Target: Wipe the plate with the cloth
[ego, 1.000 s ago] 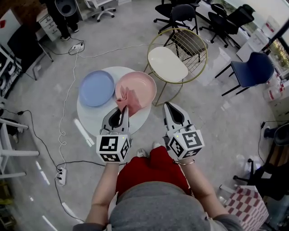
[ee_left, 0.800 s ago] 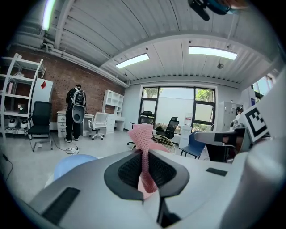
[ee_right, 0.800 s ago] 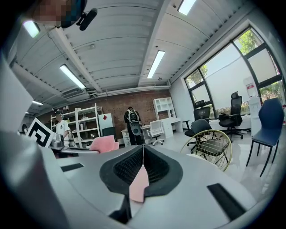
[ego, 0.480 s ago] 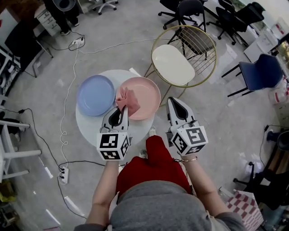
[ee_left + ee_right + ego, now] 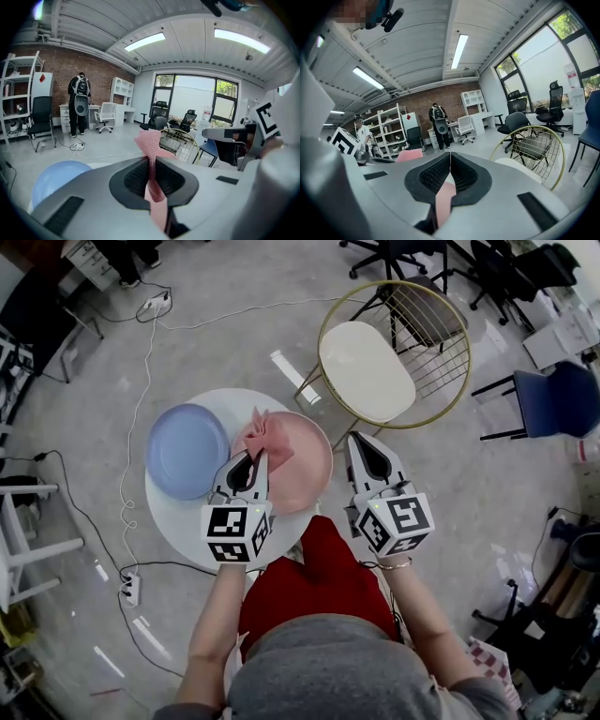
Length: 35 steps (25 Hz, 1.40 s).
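Observation:
A pink plate [image 5: 305, 465] lies on the right side of a small round white table [image 5: 202, 521]. A crumpled pink cloth [image 5: 269, 439] stands over the plate's left part. My left gripper [image 5: 257, 458] is shut on the cloth's lower end. In the left gripper view the cloth [image 5: 150, 140] rises out from between the closed jaws of the left gripper [image 5: 151, 163]. My right gripper [image 5: 355, 441] hovers just off the plate's right rim, shut with nothing in it. In the right gripper view, the right gripper [image 5: 450, 167] shows the pink plate [image 5: 444, 199] below its closed jaws.
A light blue plate [image 5: 186, 450] lies on the table's left side, touching the pink one. A gold wire chair with a white seat [image 5: 366, 371] stands just beyond the right gripper. Cables and a power strip [image 5: 129, 590] lie on the floor at left.
The table and plates now sit closer below me. My left gripper keeps hold of the cloth, which has shifted slightly toward the plate's left rim. The right gripper stays shut beside the plate.

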Motion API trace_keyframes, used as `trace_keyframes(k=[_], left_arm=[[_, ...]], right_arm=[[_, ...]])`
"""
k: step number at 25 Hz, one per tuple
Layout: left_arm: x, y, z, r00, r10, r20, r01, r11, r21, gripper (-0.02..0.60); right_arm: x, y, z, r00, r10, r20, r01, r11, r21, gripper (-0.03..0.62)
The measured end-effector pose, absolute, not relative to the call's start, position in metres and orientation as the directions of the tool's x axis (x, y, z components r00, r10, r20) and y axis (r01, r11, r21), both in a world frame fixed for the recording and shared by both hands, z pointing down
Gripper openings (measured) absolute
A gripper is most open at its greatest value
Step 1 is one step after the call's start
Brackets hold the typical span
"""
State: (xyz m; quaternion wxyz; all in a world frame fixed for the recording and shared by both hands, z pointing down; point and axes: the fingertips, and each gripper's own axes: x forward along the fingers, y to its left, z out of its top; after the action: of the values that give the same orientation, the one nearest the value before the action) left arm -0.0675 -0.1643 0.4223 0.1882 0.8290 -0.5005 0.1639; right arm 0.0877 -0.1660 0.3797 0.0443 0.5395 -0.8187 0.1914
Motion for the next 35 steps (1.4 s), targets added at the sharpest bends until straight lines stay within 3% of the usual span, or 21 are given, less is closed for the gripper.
trace_keyframes(k=[20, 35], left_arm=[[0.004, -0.212, 0.546, 0.521, -0.512, 0.683, -0.841, -0.443, 0.31, 0.032], [-0.028, -0.233, 0.6, 0.328, -0.436, 0.838, -0.933, -0.291, 0.213, 0.032]], right_arm=[[0.106, -0.222, 0.447, -0.44, -0.794, 0.42, -0.889, 0.319, -0.328, 0.029], [0.093, -0.231, 0.462, -0.494, -0.747, 0.445, -0.863, 0.357, -0.357, 0.029]])
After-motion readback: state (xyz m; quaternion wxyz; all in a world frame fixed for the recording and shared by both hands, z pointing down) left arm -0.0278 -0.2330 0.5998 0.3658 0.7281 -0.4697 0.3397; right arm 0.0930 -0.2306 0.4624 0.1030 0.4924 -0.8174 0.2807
